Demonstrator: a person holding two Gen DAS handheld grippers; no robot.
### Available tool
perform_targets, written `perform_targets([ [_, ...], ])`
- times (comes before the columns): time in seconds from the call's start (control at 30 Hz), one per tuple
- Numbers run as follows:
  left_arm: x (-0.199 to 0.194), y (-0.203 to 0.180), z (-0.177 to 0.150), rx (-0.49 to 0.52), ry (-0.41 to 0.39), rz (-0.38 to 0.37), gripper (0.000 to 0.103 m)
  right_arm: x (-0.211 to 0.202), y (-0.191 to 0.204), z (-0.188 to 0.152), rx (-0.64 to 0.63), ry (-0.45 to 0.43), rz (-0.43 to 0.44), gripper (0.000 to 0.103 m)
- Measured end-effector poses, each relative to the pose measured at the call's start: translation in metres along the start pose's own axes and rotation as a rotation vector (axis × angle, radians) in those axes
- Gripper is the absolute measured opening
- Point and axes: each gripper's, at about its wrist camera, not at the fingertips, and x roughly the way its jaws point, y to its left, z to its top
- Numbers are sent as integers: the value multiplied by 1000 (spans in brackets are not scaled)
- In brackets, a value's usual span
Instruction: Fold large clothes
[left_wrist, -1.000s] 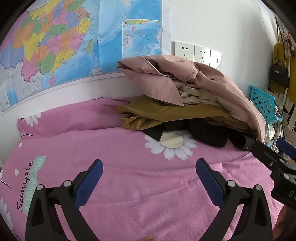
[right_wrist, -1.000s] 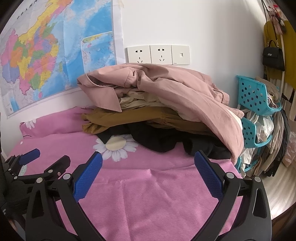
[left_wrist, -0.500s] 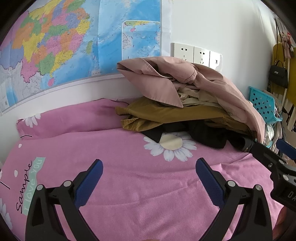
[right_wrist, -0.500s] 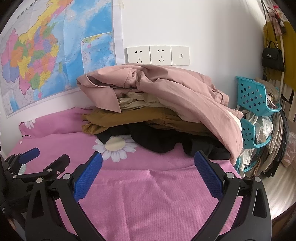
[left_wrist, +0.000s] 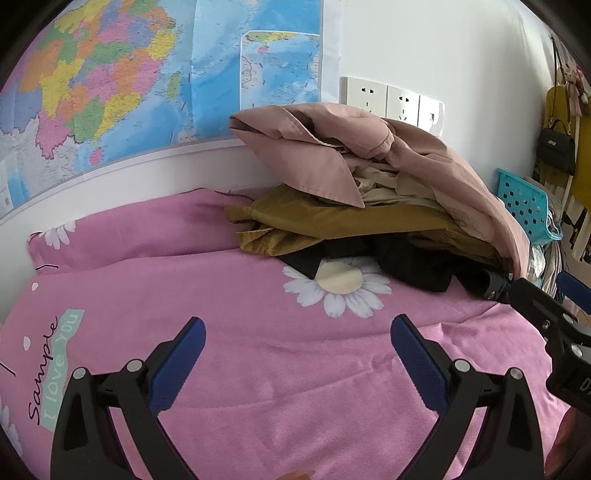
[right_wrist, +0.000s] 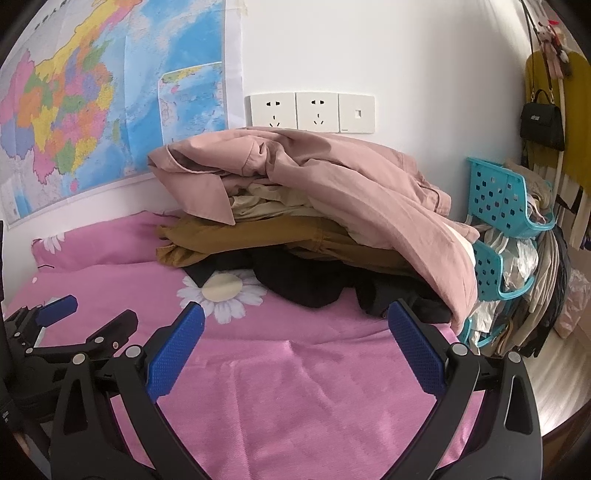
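- A heap of clothes (right_wrist: 295, 229) was noted on the pink bedspread (right_wrist: 314, 387), pushed against the wall just below the sockets (right_wrist: 312, 112).
- The dusty-pink coat (right_wrist: 351, 184) was seen on top of the heap; an ochre garment (right_wrist: 258, 236) and a black garment (right_wrist: 314, 284) were stacked beneath it.
- The left gripper (left_wrist: 297, 354) was held over the bedspread short of the heap, fingers spread wide, nothing between them.
- The right gripper (right_wrist: 295, 339) was likewise spread wide and empty, its right fingertip close to the heap's black hem.
- The heap's long axis was judged to run along the wall; the coat's collar end pointed toward the map (right_wrist: 92, 110) and its tail was draped over the bed edge toward the blue baskets (right_wrist: 498, 199).
- Risk noted: if the coat were pulled by one edge, the layers below could be dragged along, since they overlap loosely.
- Risk noted: the overhanging tail could slide off the bed toward the baskets.
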Motion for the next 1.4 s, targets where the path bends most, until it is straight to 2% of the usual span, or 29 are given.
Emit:
perform_targets([
  [1.03,7,1,8,5,-6,13,97,8,1,10,-21,-7,-2,98],
  [1.4,25,5,21,-4,26,4,97,24,4,29,-75,-20,2,98],
])
